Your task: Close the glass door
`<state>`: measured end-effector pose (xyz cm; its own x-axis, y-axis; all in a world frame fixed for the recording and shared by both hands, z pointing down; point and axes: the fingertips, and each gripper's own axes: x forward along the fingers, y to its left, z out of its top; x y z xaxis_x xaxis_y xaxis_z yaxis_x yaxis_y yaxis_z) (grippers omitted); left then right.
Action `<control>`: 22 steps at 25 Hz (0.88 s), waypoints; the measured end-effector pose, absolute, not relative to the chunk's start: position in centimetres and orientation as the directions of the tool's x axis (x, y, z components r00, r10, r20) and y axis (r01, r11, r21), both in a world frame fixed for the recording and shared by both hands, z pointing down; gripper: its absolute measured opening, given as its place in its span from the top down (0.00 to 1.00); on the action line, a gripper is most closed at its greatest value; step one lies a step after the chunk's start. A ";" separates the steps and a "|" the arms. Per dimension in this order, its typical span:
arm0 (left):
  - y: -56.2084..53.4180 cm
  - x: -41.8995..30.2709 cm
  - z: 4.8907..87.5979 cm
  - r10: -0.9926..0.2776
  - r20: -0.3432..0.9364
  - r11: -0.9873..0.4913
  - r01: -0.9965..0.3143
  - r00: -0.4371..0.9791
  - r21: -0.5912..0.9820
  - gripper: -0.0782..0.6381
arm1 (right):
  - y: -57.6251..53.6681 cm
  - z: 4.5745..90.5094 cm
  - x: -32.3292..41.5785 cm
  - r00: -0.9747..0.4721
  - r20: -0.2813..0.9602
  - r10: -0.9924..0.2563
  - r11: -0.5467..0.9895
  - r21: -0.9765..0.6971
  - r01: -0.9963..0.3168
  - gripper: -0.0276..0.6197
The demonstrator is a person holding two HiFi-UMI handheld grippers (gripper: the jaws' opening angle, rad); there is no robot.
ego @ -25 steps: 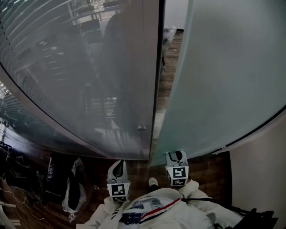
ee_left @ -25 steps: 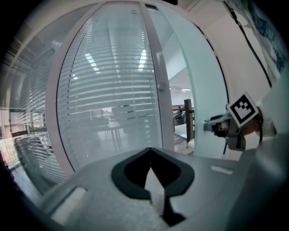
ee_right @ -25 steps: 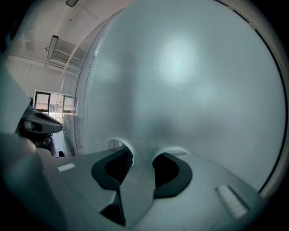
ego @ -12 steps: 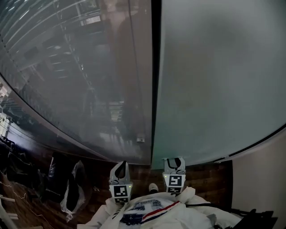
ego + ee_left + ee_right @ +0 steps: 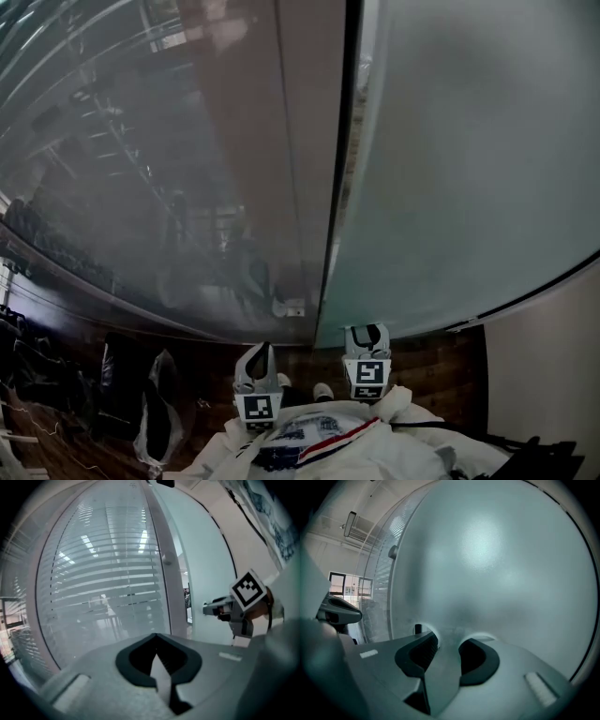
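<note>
Frosted, pale glass door [image 5: 469, 169] stands upright, slightly ajar.

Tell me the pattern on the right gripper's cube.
The cube carries a black square marker on a white face, seen most clearly in the left gripper view.

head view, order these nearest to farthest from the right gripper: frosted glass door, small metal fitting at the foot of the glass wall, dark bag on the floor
1. frosted glass door: straight ahead of the right gripper, its bottom edge just past the tips.
2. small metal fitting: up and to the left, across the door gap.
3. dark bag: far left, on the floor.
</note>
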<state>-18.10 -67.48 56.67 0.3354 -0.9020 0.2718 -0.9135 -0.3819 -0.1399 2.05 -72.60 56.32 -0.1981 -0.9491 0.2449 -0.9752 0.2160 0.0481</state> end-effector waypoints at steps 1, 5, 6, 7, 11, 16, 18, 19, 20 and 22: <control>-67.9 -17.8 56.2 -0.895 0.265 -0.402 -0.906 0.358 -0.134 0.89 | -72.8 56.4 2.0 -0.195 0.249 -0.949 0.213 0.047 -0.976 0.75; -69.4 -16.4 55.1 -0.858 0.267 -0.480 -0.870 0.439 -0.112 0.89 | -73.6 56.7 2.1 -0.179 0.252 -0.951 0.197 0.047 -0.979 0.75; -69.7 -16.1 55.1 -0.850 0.269 -0.496 -0.861 0.453 -0.116 0.89 | -73.8 56.7 2.1 -0.177 0.251 -0.952 0.195 0.047 -0.980 0.75; -70.0 -16.0 55.1 -0.842 0.272 -0.509 -0.852 0.465 -0.121 0.89 | -74.0 56.7 2.2 -0.174 0.251 -0.952 0.191 0.048 -0.980 0.75; -70.9 -15.8 55.0 -0.829 0.269 -0.535 -0.836 0.491 -0.122 0.89 | -74.7 56.6 2.4 -0.164 0.250 -0.954 0.181 0.047 -0.982 0.75; -71.5 -16.2 55.3 -0.822 0.275 -0.544 -0.831 0.498 -0.120 0.89 | -75.1 56.7 2.6 -0.150 0.246 -0.958 0.168 0.052 -0.984 0.75; -71.8 -16.4 55.4 -0.820 0.279 -0.547 -0.828 0.500 -0.125 0.89 | -75.5 56.7 2.6 -0.151 0.244 -0.958 0.169 0.056 -0.984 0.75; -71.9 -16.4 55.4 -0.817 0.281 -0.551 -0.825 0.503 -0.126 0.89 | -75.7 56.7 2.6 -0.150 0.243 -0.958 0.169 0.057 -0.984 0.75; -71.9 -16.5 55.5 -0.814 0.284 -0.555 -0.823 0.507 -0.123 0.89 | -75.8 56.7 2.6 -0.148 0.242 -0.959 0.167 0.057 -0.984 0.75; -71.8 -16.5 55.4 -0.810 0.282 -0.561 -0.820 0.514 -0.116 0.89 | -76.0 56.7 2.5 -0.144 0.241 -0.960 0.162 0.059 -0.985 0.75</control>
<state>-16.55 -71.81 55.43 0.5141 -0.8102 0.2815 -0.8200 -0.5606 -0.1159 2.54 -76.02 56.69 -0.1439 -0.9598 0.2412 -0.9850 0.1625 0.0587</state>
